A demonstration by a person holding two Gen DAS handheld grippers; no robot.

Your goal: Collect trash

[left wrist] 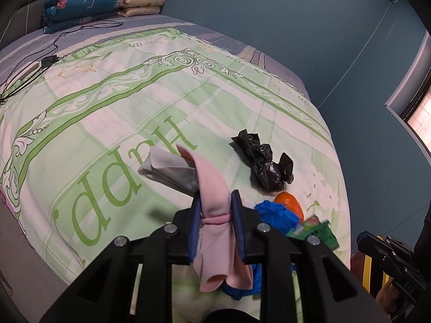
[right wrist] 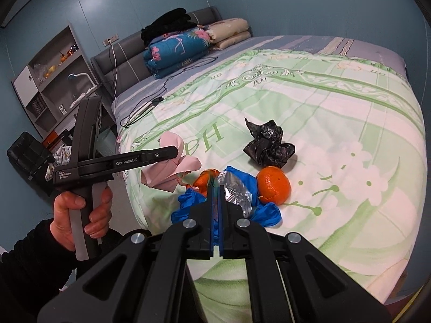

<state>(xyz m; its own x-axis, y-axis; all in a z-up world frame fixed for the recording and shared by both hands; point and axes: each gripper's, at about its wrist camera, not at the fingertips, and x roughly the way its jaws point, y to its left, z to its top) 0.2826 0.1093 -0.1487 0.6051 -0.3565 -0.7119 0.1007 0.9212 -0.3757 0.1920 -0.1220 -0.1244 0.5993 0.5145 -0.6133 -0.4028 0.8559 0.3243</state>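
Observation:
My left gripper (left wrist: 216, 195) is shut on a pink bag (left wrist: 212, 188) and holds it above the bed's near edge; the bag also shows in the right wrist view (right wrist: 172, 167). My right gripper (right wrist: 215, 185) is shut on a thin green-printed wrapper (right wrist: 212, 181), also seen in the left wrist view (left wrist: 313, 228). On the bed lie a blue plastic glove (right wrist: 242, 185), a silver foil piece (right wrist: 235, 193), orange peel (right wrist: 273, 185) and a crumpled black bag (right wrist: 266, 145).
The green and white bedspread (right wrist: 309, 102) covers the bed. Folded quilts (right wrist: 183, 45) and a black cable with charger (right wrist: 157, 102) lie near the headboard. A shelf unit (right wrist: 51, 80) stands at the left. The bed edge runs just below both grippers.

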